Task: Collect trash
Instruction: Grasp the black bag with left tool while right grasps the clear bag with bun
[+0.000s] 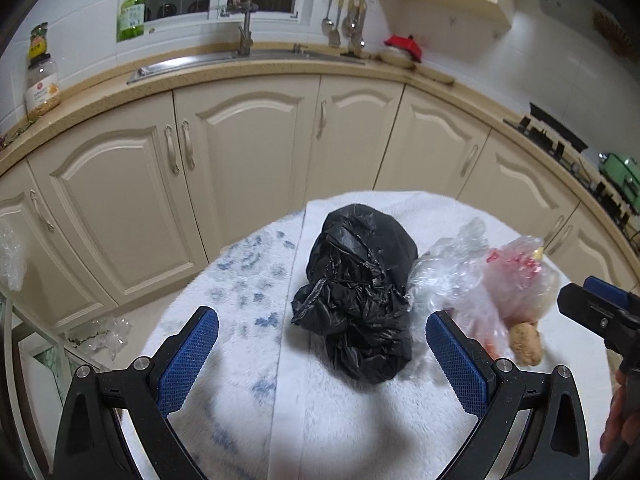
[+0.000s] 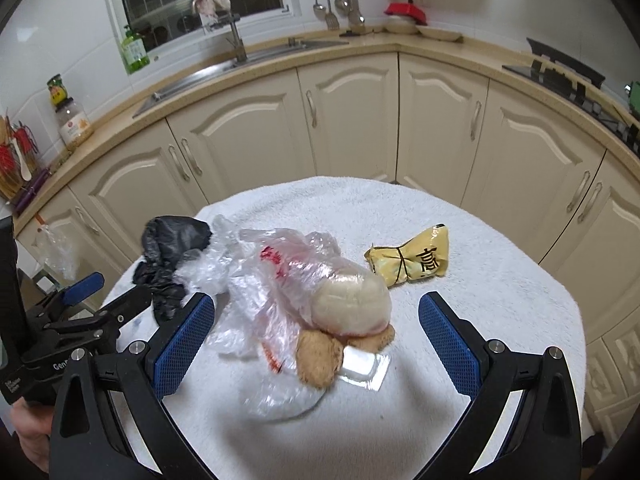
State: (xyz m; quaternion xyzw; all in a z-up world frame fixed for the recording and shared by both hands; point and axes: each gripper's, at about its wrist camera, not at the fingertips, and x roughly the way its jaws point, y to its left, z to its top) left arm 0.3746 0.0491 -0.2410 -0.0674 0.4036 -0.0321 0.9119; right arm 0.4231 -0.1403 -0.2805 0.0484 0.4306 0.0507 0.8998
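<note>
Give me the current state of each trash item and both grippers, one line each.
Left gripper: jaws open, empty, either side of the black bag.
Right gripper: jaws open, empty, either side of the clear bag.
Black garbage bag: crumpled, lying on the towel.
Clear plastic bag: crumpled, holding a white bun.
Yellow wrapper: crumpled, lying apart from the bags.
Cabinet doors: shut.

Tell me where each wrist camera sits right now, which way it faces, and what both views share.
Left wrist: sits behind the open left gripper, looking forward over the black bag toward the sink cabinets; the right gripper and a hand show at the right edge.
Right wrist: sits behind the open right gripper, looking over the clear bag of food and yellow wrapper; the left gripper shows at left.
Shared: black bag, clear bag, white towel, sink counter.
</note>
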